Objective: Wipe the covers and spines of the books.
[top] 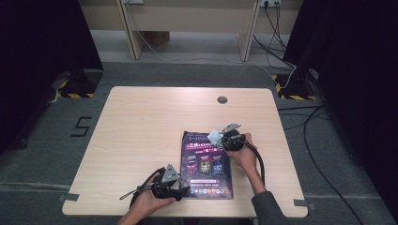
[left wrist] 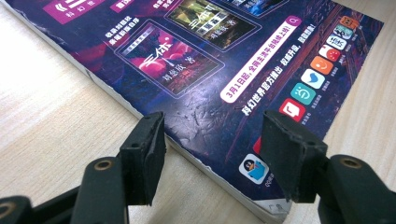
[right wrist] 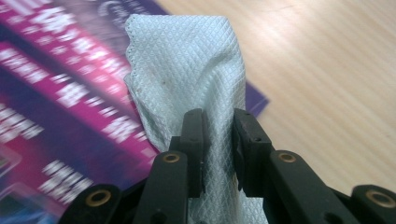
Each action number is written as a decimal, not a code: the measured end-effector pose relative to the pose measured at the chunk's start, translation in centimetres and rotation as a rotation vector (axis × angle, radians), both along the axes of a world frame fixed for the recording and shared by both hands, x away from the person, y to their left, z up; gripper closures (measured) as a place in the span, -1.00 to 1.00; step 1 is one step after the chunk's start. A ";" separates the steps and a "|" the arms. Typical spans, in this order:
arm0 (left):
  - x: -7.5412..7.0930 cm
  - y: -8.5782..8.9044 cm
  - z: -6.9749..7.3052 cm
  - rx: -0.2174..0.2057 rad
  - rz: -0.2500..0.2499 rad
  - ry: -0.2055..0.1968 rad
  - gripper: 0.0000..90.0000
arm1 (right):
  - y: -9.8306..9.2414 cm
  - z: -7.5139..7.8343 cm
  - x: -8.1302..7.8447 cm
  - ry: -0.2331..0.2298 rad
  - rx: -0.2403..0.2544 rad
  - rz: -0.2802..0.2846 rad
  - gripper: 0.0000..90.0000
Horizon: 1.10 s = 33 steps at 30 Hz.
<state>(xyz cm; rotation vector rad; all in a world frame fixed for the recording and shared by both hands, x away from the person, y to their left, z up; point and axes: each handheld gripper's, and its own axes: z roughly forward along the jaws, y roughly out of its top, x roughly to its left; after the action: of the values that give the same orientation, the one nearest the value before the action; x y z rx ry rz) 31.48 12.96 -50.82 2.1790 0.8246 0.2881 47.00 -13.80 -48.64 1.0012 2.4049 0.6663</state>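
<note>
Right gripper pinches pale quilted cloth between jaws, cloth bunched over magazine's far right corner. Magazine lies flat on wooden table, dark purple cover up. Left gripper jaws apart, straddling magazine's near left corner, pads not pressing it.

On the tabletop, the right gripper holds a pale cloth over the magazine's top edge.
</note>
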 end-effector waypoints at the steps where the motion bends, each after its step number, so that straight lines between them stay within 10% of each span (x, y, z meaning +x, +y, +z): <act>1: 0.0 0.0 0.0 -0.001 0.000 0.002 -0.11 | -0.1 0.0 0.4 -0.001 -0.001 -0.002 0.69; 7: 0.1 0.1 0.0 -0.003 -0.002 0.008 -0.12 | 0.9 -0.1 -0.1 -0.037 -0.049 0.016 0.71; 12: 0.1 0.0 0.0 -0.007 0.001 0.008 -0.12 | 1.4 -0.2 -1.2 -0.008 0.014 0.076 0.70; 20: 0.1 0.1 0.0 -0.003 0.000 0.006 -0.13 | -0.2 -0.3 1.2 -0.023 0.038 -0.055 0.68; 27: 0.2 0.1 0.0 -0.006 -0.002 0.011 -0.13 | 0.8 -0.3 1.1 -0.043 -0.013 -0.032 0.69; 33: 0.1 0.1 0.0 -0.006 -0.001 0.011 -0.13 | 0.3 0.3 1.2 -0.040 0.058 -0.082 0.30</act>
<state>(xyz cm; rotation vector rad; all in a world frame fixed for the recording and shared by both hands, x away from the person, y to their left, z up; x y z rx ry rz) 31.63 13.05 -50.85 2.1776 0.8287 0.2735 48.23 -13.50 -48.36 1.0936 2.3090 0.7228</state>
